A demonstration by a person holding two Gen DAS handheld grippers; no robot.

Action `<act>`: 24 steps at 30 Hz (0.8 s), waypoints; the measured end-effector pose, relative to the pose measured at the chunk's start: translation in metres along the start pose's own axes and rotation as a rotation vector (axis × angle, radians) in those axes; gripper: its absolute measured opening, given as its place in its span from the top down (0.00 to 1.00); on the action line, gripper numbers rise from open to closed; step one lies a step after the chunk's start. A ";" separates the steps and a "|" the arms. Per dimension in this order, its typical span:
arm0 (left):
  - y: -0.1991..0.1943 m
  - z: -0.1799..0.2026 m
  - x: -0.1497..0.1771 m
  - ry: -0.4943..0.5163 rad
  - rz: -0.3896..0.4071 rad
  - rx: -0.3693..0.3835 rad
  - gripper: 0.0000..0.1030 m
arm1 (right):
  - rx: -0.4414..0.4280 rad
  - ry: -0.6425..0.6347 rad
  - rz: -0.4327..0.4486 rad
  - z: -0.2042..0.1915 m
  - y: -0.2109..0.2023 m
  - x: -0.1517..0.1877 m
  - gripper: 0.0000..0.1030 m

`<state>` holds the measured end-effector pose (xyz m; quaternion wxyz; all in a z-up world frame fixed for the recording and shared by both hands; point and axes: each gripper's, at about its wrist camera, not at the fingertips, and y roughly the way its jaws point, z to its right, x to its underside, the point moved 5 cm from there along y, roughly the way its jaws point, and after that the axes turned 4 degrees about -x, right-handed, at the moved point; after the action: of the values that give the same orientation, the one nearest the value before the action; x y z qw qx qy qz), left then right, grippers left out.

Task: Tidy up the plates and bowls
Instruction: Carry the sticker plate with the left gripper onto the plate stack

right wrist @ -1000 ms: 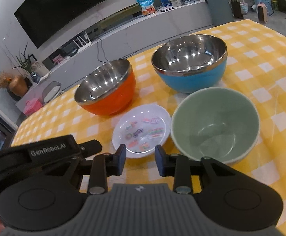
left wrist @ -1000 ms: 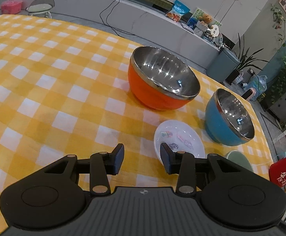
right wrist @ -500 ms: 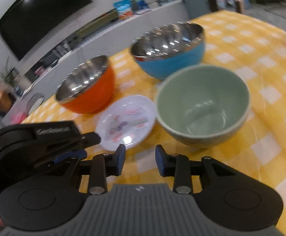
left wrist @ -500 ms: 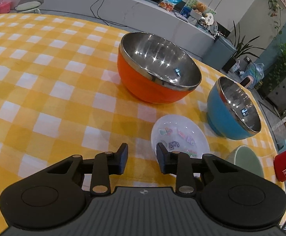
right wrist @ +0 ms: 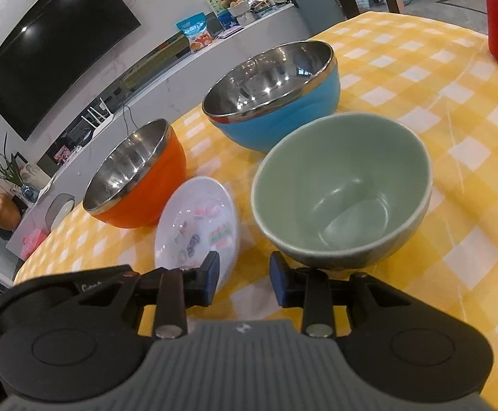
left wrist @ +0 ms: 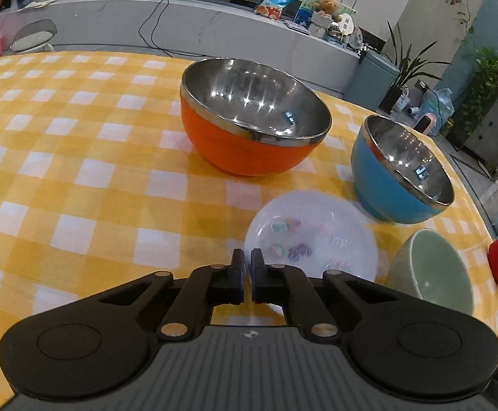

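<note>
1. Left tool (left wrist: 247,267) is pinching the near rim of the small white plate (left wrist: 312,236), its jaws having just been closing.
2. Right tool (right wrist: 244,272) is hanging narrowly open and empty before the green bowl (right wrist: 343,188).
3. I am thinking a level lift will stop the plate slipping over the worktop (left wrist: 77,157).

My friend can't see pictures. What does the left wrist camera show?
The closed left gripper pinches the rim of a white patterned plate on a yellow checked tablecloth. Behind sit orange and blue steel-lined bowls.
</note>
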<state>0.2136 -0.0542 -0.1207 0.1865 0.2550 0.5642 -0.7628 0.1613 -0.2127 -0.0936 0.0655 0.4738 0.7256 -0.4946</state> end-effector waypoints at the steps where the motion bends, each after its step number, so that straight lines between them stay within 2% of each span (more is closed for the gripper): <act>1: -0.003 -0.001 0.000 -0.006 -0.004 -0.002 0.98 | -0.002 -0.001 -0.001 0.000 0.000 0.000 0.68; 5: -0.009 -0.010 0.002 -0.020 -0.037 -0.009 0.99 | -0.019 -0.008 -0.010 0.000 0.003 0.000 0.72; 7: -0.010 -0.013 0.004 -0.020 -0.044 -0.007 0.99 | -0.025 -0.013 -0.019 0.000 0.004 0.001 0.80; 9: -0.011 -0.015 0.005 -0.014 -0.043 -0.001 0.98 | -0.027 -0.020 -0.022 0.000 0.005 0.001 0.85; 11: -0.010 -0.015 0.005 -0.007 -0.042 -0.009 0.94 | -0.025 -0.032 -0.026 0.000 0.006 0.002 0.90; 13: -0.009 -0.015 0.007 0.000 -0.026 -0.033 0.81 | -0.025 -0.046 -0.031 -0.001 0.007 0.003 0.94; 14: -0.010 -0.016 0.008 0.005 -0.012 -0.050 0.80 | -0.023 -0.053 -0.029 -0.001 0.007 0.003 0.96; 18: -0.011 -0.014 0.010 0.031 0.002 -0.018 0.79 | -0.024 -0.062 -0.032 0.000 0.008 0.003 0.97; 21: -0.011 -0.014 0.009 0.040 0.017 -0.057 0.79 | -0.022 -0.080 -0.032 -0.002 0.008 0.003 0.97; 24: -0.010 -0.012 0.009 0.056 0.003 -0.042 0.79 | -0.022 -0.100 -0.034 -0.003 0.008 0.004 0.97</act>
<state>0.2029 -0.0399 -0.1218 0.1771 0.2731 0.5845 -0.7432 0.1665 -0.2075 -0.0996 0.0983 0.4352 0.7349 -0.5108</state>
